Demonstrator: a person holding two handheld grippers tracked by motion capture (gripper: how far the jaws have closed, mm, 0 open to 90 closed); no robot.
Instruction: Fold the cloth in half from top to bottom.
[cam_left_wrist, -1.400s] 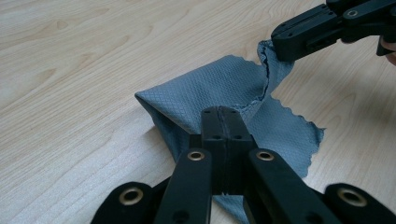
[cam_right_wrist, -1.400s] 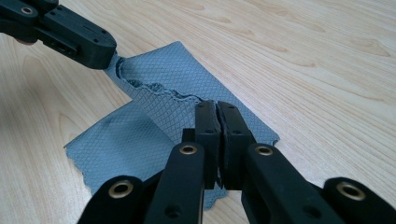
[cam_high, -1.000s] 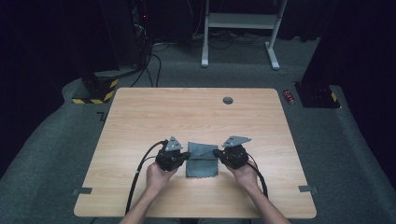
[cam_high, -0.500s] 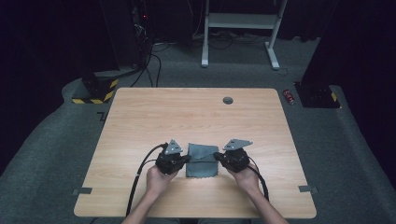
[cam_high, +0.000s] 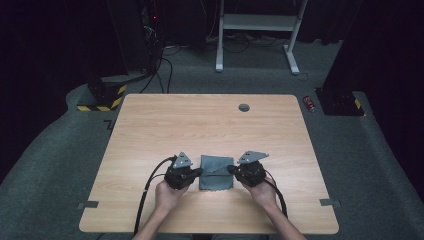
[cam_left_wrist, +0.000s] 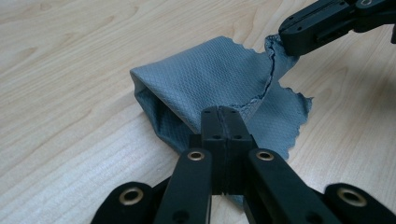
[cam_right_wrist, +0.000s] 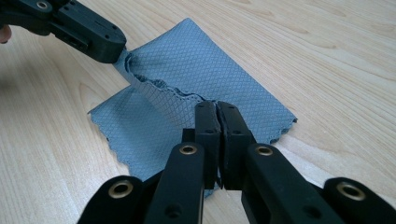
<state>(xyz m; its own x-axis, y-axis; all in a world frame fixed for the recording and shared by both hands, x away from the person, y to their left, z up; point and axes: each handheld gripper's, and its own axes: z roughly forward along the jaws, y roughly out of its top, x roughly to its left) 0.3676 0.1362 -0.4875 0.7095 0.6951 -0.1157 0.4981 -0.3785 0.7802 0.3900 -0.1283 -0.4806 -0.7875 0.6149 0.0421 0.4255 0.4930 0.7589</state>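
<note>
Grey cloth (cam_high: 216, 172) pinched between both grippers' jaws, opposite edges.

Grey textured cloth (cam_high: 216, 172), partly folded over, scalloped edges, near front of wooden table

On the wooden table (cam_high: 150, 130) lies one grey cloth (cam_high: 216, 172), folded over on itself. Two black grippers work at it: the left gripper (cam_high: 198, 172) on one side, the right gripper (cam_high: 232, 169) on the other, one in each of the person's two hands. Each gripper carries one grey three-cornered plate, so two plates, and trails one black cable, so two cables. The tabletop has one round dark grommet (cam_high: 243, 107) near its far edge. On the floor I count one red can (cam_high: 310, 102), two yellow-and-black striped bases, and one white metal frame (cam_high: 257, 22) standing on two legs.
</note>
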